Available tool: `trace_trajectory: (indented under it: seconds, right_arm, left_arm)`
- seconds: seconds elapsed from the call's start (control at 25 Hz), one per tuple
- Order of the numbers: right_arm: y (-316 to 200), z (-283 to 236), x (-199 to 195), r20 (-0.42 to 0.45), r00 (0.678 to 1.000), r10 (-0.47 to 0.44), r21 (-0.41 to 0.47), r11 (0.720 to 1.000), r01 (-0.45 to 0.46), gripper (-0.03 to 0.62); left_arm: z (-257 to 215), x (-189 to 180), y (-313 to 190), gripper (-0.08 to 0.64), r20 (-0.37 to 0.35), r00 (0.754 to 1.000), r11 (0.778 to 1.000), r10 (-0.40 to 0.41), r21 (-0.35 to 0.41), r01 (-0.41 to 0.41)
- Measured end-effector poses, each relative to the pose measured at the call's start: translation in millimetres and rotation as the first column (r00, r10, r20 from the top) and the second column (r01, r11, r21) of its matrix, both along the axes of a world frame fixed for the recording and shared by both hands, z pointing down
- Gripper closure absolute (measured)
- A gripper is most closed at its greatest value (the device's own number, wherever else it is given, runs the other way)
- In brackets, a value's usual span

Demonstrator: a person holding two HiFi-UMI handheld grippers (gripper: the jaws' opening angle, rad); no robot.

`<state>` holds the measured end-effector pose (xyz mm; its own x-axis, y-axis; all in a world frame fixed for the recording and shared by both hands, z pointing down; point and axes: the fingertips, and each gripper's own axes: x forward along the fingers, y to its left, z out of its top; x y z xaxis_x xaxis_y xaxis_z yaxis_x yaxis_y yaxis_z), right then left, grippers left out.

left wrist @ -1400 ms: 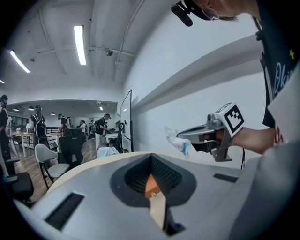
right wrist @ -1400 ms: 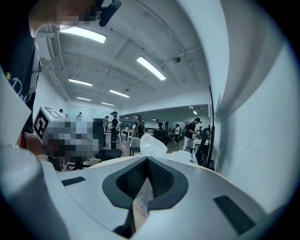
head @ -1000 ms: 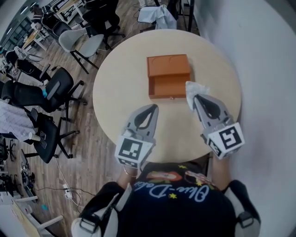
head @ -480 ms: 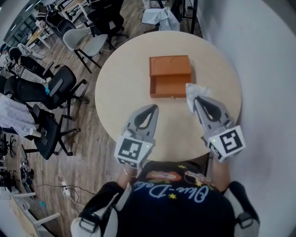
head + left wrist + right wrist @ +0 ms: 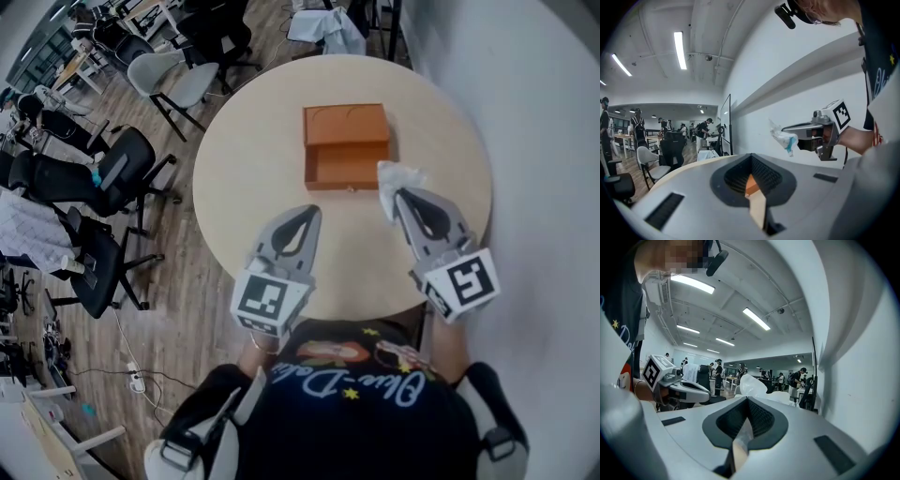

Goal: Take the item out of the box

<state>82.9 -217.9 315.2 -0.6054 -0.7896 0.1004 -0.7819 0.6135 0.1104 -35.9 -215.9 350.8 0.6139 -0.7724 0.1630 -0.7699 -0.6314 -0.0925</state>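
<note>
An orange box [image 5: 344, 146] lies open on the round beige table [image 5: 244, 178], its lid flat behind the tray, which looks empty. My right gripper [image 5: 394, 200] is shut on a crumpled white packet [image 5: 394, 180] held above the table just right of the box. The packet also shows in the left gripper view as a white wad with a teal mark [image 5: 783, 138], and over the jaws in the right gripper view [image 5: 751, 385]. My left gripper [image 5: 308, 217] is shut and holds nothing, hovering near the table's front, below the box.
Office chairs [image 5: 108, 183] stand on the wood floor to the left of the table. A white wall [image 5: 525, 112] runs close along the table's right side. A chair with white cloth [image 5: 323, 26] stands beyond the far edge.
The box and table have shifted slightly up in the head view. Both grippers keep the same pose, the packet still in the right one.
</note>
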Motion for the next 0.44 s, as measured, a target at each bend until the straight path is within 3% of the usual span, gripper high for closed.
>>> trace_trajectory:
  seconds: [0.44]
  right_arm:
    - [0.0,0.4,1.0,-0.001,1.000,0.004,0.003,1.000,-0.004,0.594]
  left_arm:
    - [1.7,-0.9,-1.1,0.575,-0.003,1.000,1.000,0.000,0.001,0.000]
